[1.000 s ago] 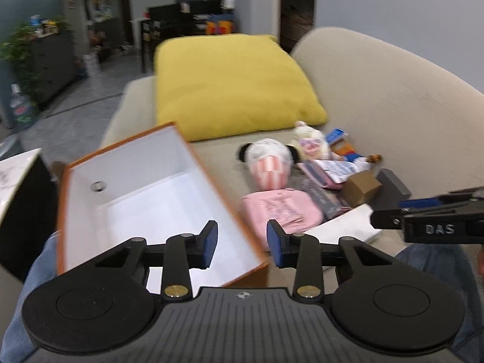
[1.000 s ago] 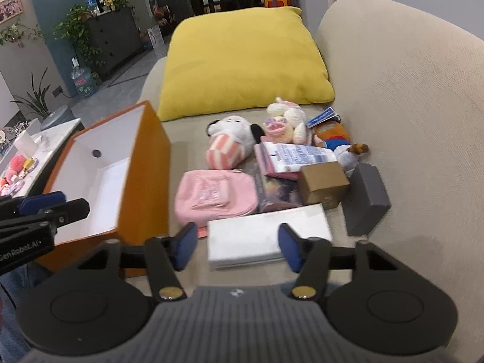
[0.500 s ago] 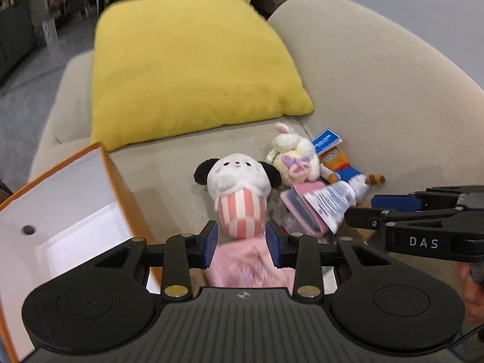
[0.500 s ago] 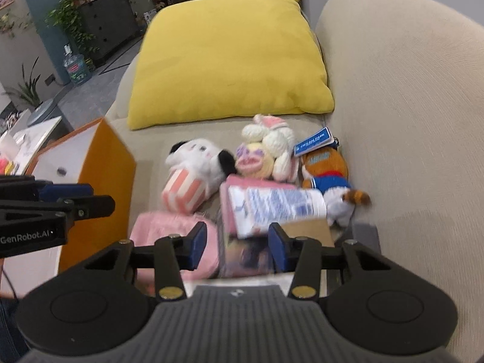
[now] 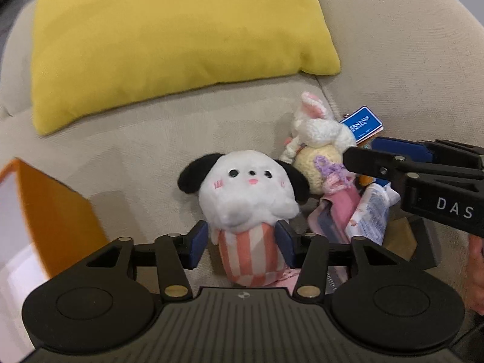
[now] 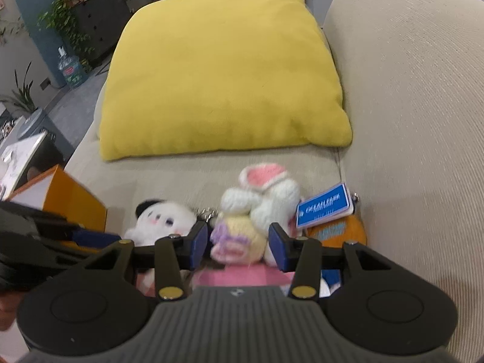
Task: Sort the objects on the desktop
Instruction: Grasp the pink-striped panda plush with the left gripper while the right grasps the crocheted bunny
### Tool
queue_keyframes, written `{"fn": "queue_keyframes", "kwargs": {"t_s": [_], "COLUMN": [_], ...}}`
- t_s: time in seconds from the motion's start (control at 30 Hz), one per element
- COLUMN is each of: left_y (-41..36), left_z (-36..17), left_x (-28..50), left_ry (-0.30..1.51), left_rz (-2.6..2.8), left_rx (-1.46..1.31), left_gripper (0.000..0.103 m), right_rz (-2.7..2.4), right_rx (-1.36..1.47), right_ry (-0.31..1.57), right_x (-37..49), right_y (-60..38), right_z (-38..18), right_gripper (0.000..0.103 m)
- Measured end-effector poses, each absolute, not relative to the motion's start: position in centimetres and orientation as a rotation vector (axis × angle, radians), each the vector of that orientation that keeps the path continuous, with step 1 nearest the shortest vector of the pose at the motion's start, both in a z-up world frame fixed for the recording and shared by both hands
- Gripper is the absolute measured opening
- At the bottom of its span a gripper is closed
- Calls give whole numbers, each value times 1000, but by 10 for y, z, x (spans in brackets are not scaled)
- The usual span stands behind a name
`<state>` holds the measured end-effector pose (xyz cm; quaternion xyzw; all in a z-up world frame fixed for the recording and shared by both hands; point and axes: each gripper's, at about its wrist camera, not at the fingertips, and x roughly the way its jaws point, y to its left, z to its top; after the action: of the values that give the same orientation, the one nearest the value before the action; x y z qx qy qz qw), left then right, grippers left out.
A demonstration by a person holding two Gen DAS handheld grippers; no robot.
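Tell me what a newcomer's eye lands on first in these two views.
The big yellow cushion leaning at the back of the beige sofa dominates both views. Next comes the white plush dog with black ears, whose striped body sits between the open fingers of the left gripper. Beside it, the right gripper brackets the knitted bunny doll, also open.

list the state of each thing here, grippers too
left gripper: open, fingers either side of the dog plush
right gripper: open, fingers either side of the bunny plush
dog plush: lying on sofa
bunny plush: lying on sofa
orange box: open
yellow pillow: propped against the sofa back
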<state>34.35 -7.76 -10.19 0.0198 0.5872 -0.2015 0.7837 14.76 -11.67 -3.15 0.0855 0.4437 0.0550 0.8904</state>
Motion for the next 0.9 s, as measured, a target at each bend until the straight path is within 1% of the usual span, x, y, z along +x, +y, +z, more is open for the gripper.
{"fn": "queue_keyframes", "kwargs": {"t_s": [0.1,0.27,0.33,0.4,0.47,0.63,0.77,0.9], "left_y": [-81,-90,-94,-94,-91,-78,-70,-56], "left_z": [-110,-110,-114,-117,-117,-108,-96,-99], "left_x": [350,349,349,349,349,345,344,353], "left_ry": [1300,1287,1285,1278,1277,1229,1110,1151], "left_rz": [-462,-459,-448,-443,-444,-441,-320,-328], "left_rx": [12,43,63,78,68,40,141,80], "left_gripper": [62,64,69,69,69,60,59,59], "right_rz": [113,103,104,108,113,118,102,68], "right_rx": [170,145,135,126,110,37,-47,-129], "right_ry": [926,927,922,921,921,944,961,987], "right_x": [152,151,152,154,158,178,193,199], "right_y": [-116,-116,-114,-112,-109,-94,-79,-73], "right_z": [-34,-35,-34,-32,-32,-36,-43,-55], "right_gripper": [48,48,48,48,48,48,49,49]}}
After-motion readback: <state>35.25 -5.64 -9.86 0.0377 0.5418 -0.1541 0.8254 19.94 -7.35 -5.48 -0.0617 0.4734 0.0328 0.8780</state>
